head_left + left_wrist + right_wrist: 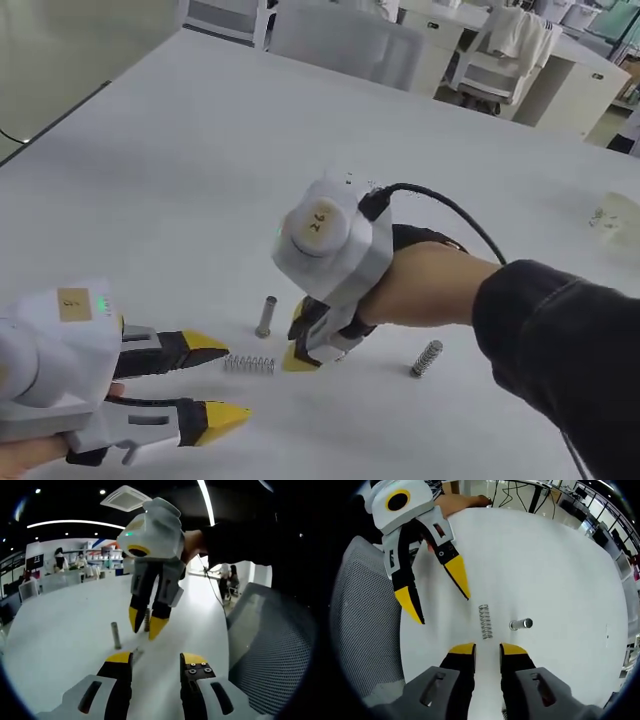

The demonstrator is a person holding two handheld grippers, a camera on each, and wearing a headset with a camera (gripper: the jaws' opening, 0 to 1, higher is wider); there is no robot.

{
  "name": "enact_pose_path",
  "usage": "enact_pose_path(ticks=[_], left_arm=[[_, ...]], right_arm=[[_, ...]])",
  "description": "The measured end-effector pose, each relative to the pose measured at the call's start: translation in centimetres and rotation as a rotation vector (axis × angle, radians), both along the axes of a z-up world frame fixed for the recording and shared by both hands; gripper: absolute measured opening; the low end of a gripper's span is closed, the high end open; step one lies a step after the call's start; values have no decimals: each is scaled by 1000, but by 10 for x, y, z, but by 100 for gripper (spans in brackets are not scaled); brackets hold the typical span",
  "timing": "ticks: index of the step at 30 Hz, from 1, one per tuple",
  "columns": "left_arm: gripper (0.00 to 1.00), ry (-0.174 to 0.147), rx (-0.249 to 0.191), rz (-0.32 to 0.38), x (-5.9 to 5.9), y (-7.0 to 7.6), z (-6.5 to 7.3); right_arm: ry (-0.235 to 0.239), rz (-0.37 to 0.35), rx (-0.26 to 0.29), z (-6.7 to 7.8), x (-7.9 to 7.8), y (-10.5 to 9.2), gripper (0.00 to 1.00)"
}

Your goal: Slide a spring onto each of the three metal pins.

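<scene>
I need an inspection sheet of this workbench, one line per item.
Surface: white table, mostly bare.
Job's things: pin upright, bare; spring lying beside it; second spring further right.
Clutter: pale object at the far right, too blurred to name.
Grippers: left hand-held gripper open, empty; right hand-held gripper open, tips near the spring.
Cables: black cable from the right hand-held gripper.
Surroundings: chair and desks behind the table.

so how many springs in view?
2. The flat spring lies on the table just ahead of the right gripper tongs, beside the upright pin; the tilted spring sits beyond that gripper. A third may be hidden.
</scene>
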State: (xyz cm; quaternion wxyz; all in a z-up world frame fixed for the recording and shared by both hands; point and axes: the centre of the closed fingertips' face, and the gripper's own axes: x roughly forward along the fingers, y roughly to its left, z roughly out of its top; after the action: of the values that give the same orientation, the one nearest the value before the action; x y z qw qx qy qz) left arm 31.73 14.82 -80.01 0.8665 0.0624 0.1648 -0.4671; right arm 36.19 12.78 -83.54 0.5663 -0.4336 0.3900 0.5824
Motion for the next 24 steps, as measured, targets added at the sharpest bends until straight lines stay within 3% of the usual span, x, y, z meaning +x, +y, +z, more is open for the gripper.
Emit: enact_pose_path(ticks=[9,24], left_arm=[[31,7,7,7,0,4,-2],[30,18,15,18,0,8,-5]], right_arm=[[15,1,3,-17,-1,6,13],[14,17,-12,-32,-1,11,10]])
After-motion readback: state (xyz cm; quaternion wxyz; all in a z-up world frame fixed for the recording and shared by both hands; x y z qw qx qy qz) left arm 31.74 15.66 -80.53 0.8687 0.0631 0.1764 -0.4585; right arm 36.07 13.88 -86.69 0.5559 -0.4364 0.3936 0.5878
